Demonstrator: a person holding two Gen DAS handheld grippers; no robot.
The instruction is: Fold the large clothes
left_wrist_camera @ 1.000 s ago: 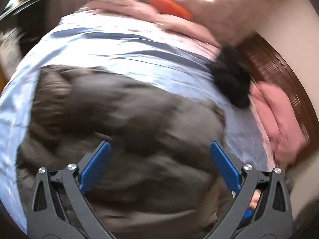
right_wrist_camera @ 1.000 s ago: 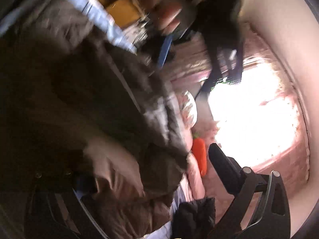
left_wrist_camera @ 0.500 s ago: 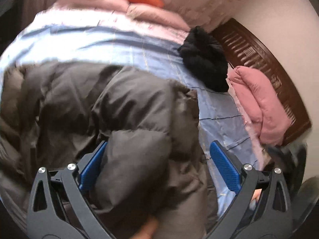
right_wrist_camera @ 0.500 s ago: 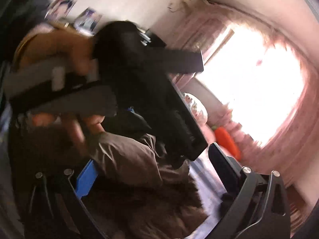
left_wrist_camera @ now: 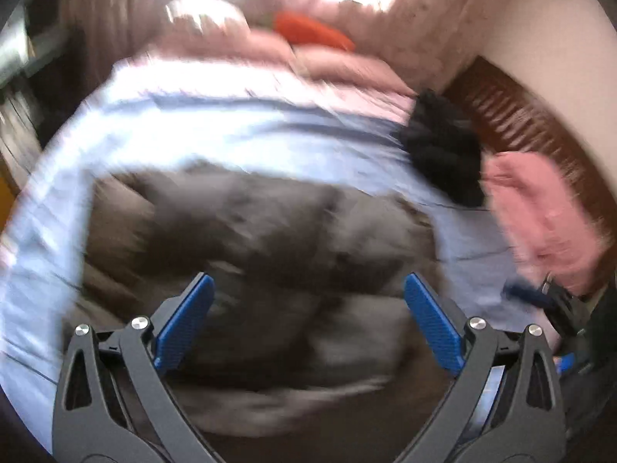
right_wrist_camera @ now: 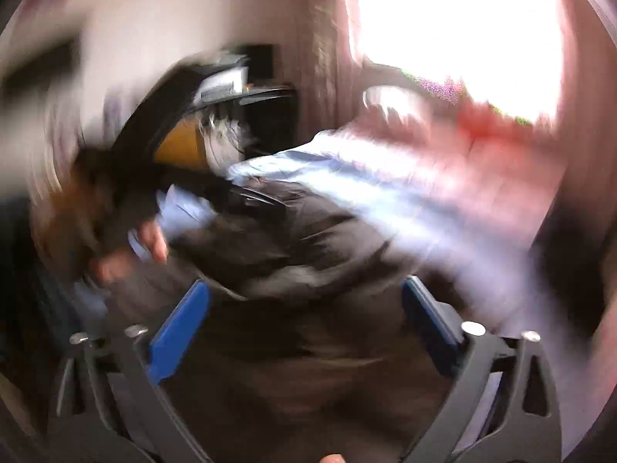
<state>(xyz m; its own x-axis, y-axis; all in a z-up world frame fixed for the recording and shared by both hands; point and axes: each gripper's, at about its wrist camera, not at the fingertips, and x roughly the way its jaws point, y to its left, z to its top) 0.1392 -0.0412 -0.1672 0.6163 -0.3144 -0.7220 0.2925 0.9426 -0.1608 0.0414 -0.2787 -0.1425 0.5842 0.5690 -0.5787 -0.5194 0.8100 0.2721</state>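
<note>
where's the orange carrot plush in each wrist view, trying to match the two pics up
Left wrist: the orange carrot plush lies at top centre, on the pink pillows under the bright window.
Right wrist: it is a blurred red-orange smear at upper right, below the window.
Shared landmark: the dark puffer jacket on the light blue sheet.

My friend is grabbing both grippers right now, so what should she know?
Left gripper: open, empty, above the brown puffy jacket.
Right gripper: jaws closing, pads not yet pressing on anything, jacket below them.
The jacket lies bunched on the blue sheet; a black garment and a pink one sit by the headboard.
Done: hard to tell, blurry.
Left: fold the jacket neatly.
</note>
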